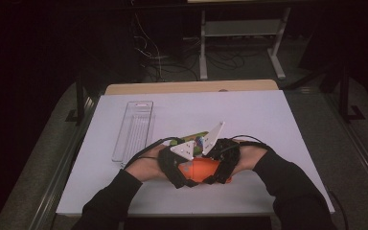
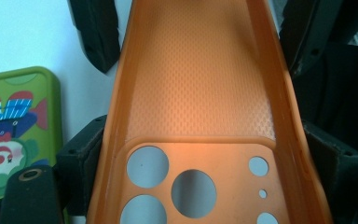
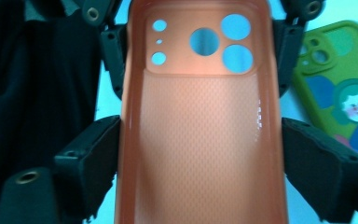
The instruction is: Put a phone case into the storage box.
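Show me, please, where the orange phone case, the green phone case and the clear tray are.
orange phone case point(image 3: 200, 140): right gripper view, textured inner back.
green phone case point(image 3: 340, 93): right gripper view, printed back.
clear tray point(image 1: 135, 127): high view, ribbed floor.

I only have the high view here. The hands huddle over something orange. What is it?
Observer: An orange phone case, inside facing the cameras, camera cut-outs showing.
Operator: Which gripper has it?
Observer: Both. The left gripper has a jaw against each long side at the cut-out end.
Operator: And the right?
Observer: The right gripper clamps the plain end the same way.
Operator: The green thing behind the hands?
Observer: A green phone case with a cartoon clown, flat on the table.
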Tool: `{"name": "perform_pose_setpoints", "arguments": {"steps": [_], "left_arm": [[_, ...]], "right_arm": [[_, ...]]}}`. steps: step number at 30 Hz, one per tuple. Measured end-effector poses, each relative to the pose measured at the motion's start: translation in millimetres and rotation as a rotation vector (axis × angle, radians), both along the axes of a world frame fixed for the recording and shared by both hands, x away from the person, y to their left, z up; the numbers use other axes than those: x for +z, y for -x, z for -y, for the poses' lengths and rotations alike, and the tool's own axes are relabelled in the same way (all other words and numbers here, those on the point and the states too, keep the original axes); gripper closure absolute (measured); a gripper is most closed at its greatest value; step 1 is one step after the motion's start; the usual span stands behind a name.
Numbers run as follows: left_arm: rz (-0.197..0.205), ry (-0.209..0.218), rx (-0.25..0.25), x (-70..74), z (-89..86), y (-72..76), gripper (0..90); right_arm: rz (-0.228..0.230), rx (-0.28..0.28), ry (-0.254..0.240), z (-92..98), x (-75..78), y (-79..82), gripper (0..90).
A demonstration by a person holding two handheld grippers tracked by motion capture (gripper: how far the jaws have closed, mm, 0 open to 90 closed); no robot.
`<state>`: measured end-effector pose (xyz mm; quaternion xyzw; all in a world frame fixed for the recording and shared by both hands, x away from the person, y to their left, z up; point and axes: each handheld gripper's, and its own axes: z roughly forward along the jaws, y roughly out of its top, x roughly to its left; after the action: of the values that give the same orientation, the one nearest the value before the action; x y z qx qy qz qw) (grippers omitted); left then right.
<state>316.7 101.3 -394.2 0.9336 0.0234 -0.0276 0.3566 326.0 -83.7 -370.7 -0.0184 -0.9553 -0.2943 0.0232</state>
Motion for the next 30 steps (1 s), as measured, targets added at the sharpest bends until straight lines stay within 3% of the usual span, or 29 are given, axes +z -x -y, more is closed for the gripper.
{"name": "perform_pose_setpoints", "arguments": {"steps": [5, 8, 11, 15, 19, 22, 23, 26, 30], "left_arm": [[0.016, -0.005, 0.028, 0.3, -0.6, -0.9, 16.0], [0.028, -0.025, 0.088, -1.7, -2.1, -2.5, 16.0], [0.029, -0.032, 0.142, -5.1, -2.7, -2.7, 16.0], [0.027, -0.048, 0.207, -9.7, -1.3, 0.0, 16.0], [0.041, -0.062, 0.259, -11.4, -0.2, 0.4, 16.0], [0.046, -0.056, 0.338, -12.3, 1.1, -0.7, 16.0], [0.055, -0.051, 0.349, -12.0, 1.2, -1.4, 16.0], [0.061, -0.037, 0.402, -10.6, 0.5, -2.1, 16.0], [0.067, -0.033, 0.42, -9.9, -1.6, -3.8, 16.0]], "right_arm": [[-0.004, -0.051, -0.024, 7.9, 3.7, -4.8, 3.1], [-0.006, -0.105, -0.089, 21.9, 7.6, -8.9, 2.1], [-0.018, -0.151, -0.104, 33.4, 8.9, -10.4, 2.1], [0.001, -0.215, -0.136, 47.7, 9.7, -9.7, 2.1], [-0.01, -0.32, -0.183, 59.6, 9.6, -6.7, 2.1], [-0.04, -0.397, -0.216, 67.0, 5.3, -6.9, 2.3], [-0.075, -0.439, -0.23, 69.0, 2.3, -5.8, 2.3], [-0.074, -0.511, -0.213, 72.7, -7.7, -3.9, 2.3], [-0.093, -0.577, -0.195, 72.1, -17.3, 1.2, 1.2]]}}
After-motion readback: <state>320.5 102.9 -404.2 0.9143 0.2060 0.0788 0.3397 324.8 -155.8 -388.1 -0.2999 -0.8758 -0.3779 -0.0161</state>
